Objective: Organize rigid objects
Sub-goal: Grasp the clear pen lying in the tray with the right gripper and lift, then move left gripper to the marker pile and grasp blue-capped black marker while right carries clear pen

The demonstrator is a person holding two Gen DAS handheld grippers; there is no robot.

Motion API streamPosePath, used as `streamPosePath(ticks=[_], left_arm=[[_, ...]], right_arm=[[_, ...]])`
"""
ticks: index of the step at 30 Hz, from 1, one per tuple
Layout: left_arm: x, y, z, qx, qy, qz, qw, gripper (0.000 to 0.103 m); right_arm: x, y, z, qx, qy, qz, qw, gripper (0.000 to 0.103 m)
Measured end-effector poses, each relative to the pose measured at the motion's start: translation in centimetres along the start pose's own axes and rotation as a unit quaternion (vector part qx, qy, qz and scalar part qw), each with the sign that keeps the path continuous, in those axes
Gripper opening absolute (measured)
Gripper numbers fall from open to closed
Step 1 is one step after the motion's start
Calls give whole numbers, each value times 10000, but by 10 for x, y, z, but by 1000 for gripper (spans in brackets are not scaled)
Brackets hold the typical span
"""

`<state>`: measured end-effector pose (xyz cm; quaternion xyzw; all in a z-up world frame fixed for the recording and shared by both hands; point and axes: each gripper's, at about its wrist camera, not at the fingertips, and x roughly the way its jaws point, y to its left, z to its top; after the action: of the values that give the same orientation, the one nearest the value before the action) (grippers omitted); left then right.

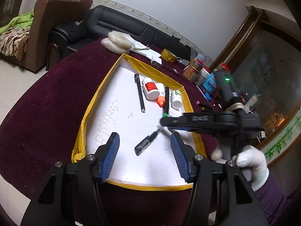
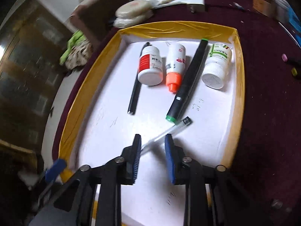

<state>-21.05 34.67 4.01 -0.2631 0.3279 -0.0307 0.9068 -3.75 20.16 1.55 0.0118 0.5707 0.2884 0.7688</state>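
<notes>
A yellow-rimmed tray (image 2: 79,101) on the maroon surface (image 2: 267,113) holds, left to right, a black pen (image 2: 134,96), a red-labelled bottle (image 2: 150,66), an orange-capped bottle (image 2: 175,66), a green-tipped marker (image 2: 188,82) and a green-labelled bottle (image 2: 217,66). A clear pen (image 2: 169,130) lies nearer, between the right gripper's (image 2: 152,141) parted jaws. The left gripper's (image 1: 144,139) jaws are spread wide.

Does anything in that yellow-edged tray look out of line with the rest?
Yes. The clear pen lies diagonally across the tray, while the bottles and dark pens run roughly lengthwise near the far end. The right gripper is open, with the pen's barrel between its fingers.
</notes>
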Motion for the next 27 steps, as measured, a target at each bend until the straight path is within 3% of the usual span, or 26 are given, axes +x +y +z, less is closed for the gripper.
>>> streamPosePath(ticks=[2, 6, 8, 10, 12, 20, 27], left_arm=[[-2, -1, -1, 5, -1, -10, 10000, 55], [-2, -3, -3, 8, 38, -27, 10000, 55], [-1, -3, -4, -9, 46, -49, 10000, 55], [0, -3, -5, -32, 60, -73, 10000, 55], [1, -3, -6, -59, 74, -91, 9999, 55], [4, 9, -6, -206, 76, -136, 9997, 55], [1, 13, -5, -252, 43, -213, 9994, 55]], right_arm=[[5, 10, -2, -35, -152, -304, 9994, 27], [14, 41, -13, -855, -381, -1233, 9879, 28], [15, 47, -15, -1060, -396, -1362, 9842, 23], [11, 46, -16, -1115, -322, -1276, 9850, 12], [6, 40, -21, -1144, -250, -1167, 9862, 8], [6, 41, -28, -1115, -17, -531, 9923, 8], [2, 58, 21, -739, -362, 307, 9961, 8]])
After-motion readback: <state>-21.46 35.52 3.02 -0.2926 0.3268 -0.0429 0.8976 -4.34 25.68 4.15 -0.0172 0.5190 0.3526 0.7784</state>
